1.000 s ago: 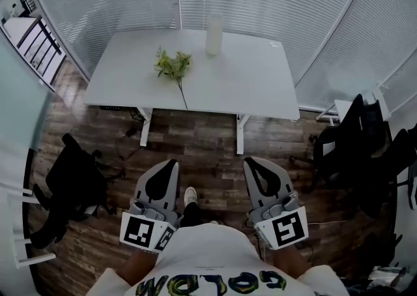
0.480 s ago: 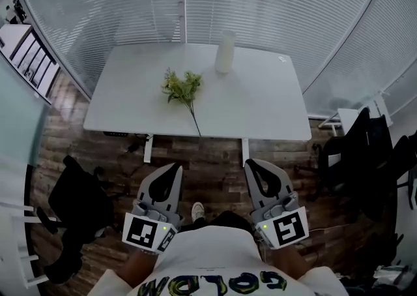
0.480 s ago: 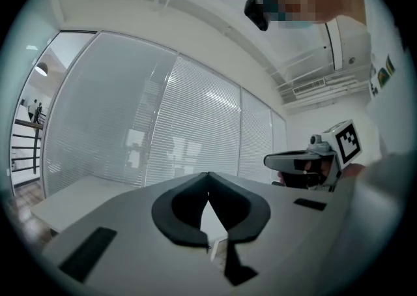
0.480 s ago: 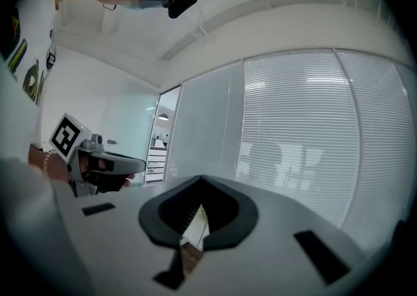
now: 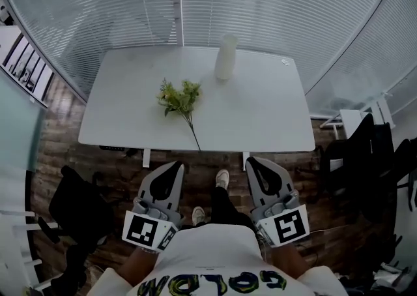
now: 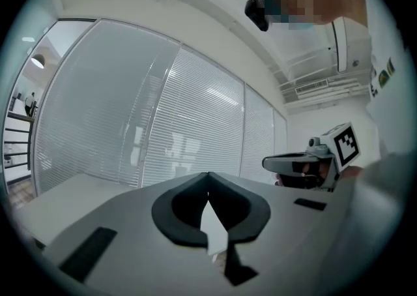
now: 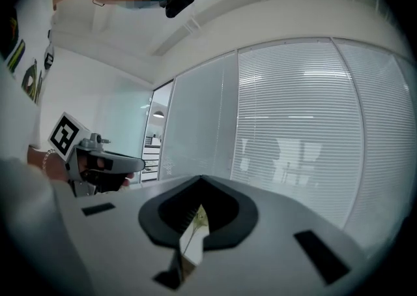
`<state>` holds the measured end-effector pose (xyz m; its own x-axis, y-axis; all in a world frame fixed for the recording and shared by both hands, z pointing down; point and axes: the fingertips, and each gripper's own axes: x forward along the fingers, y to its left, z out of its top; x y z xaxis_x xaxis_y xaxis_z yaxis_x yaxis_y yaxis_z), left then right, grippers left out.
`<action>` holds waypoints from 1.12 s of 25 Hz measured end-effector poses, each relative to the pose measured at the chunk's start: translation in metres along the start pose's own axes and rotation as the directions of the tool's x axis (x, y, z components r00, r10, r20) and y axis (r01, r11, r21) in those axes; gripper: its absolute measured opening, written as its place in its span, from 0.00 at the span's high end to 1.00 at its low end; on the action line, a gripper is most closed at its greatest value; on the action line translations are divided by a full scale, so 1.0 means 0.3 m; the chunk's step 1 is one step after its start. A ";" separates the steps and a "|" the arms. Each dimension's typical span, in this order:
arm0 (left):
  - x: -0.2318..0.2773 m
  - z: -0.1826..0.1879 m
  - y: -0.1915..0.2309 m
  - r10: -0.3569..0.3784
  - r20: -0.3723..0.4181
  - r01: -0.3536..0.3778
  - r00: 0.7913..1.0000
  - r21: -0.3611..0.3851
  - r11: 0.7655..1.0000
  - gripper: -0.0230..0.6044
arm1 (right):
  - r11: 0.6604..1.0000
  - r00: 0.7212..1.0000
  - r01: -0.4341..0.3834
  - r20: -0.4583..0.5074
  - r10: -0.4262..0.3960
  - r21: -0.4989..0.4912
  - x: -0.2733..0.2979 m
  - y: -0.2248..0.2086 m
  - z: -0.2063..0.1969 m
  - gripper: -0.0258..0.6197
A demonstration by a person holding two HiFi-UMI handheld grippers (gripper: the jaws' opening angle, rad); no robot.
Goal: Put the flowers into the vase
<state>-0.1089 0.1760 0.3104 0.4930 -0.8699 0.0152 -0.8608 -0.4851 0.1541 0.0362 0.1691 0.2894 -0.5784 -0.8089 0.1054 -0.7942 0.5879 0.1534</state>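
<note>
A bunch of green flowers [image 5: 179,98] with a thin stem lies on the white table [image 5: 260,118], left of its middle. The tall white vase [image 5: 226,57] stands upright near the table's far edge, apart from the flowers. My left gripper [image 5: 175,166] and right gripper [image 5: 253,162] hang side by side in front of the table's near edge, over the wood floor, both shut with nothing in them. In the left gripper view the left gripper [image 6: 208,175] shows closed jaws. The right gripper [image 7: 199,178] in its own view is closed too, with a sliver of the flowers [image 7: 201,217] in the gap behind.
Black office chairs stand at the left [image 5: 78,203] and at the right [image 5: 365,151] of the table. Glass walls with white blinds [image 5: 130,1] close in the space behind the table. My shoes [image 5: 221,177] show on the floor between the grippers.
The table, flowers and vase have come nearer and lower in the head view as I walked toward them. Both grippers stayed shut and level in front of me.
</note>
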 end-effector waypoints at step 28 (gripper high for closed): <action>0.970 0.046 0.211 0.109 -0.038 -0.107 0.993 0.049 0.993 0.94 | 0.989 0.990 -0.137 0.021 0.137 0.052 0.652 -0.794 -0.096 0.95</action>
<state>-0.0217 -0.1091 0.3110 0.4010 -0.9134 0.0699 -0.9137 -0.3932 0.1031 0.1176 -0.1291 0.3017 -0.6852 -0.7208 0.1047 -0.7157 0.6930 0.0865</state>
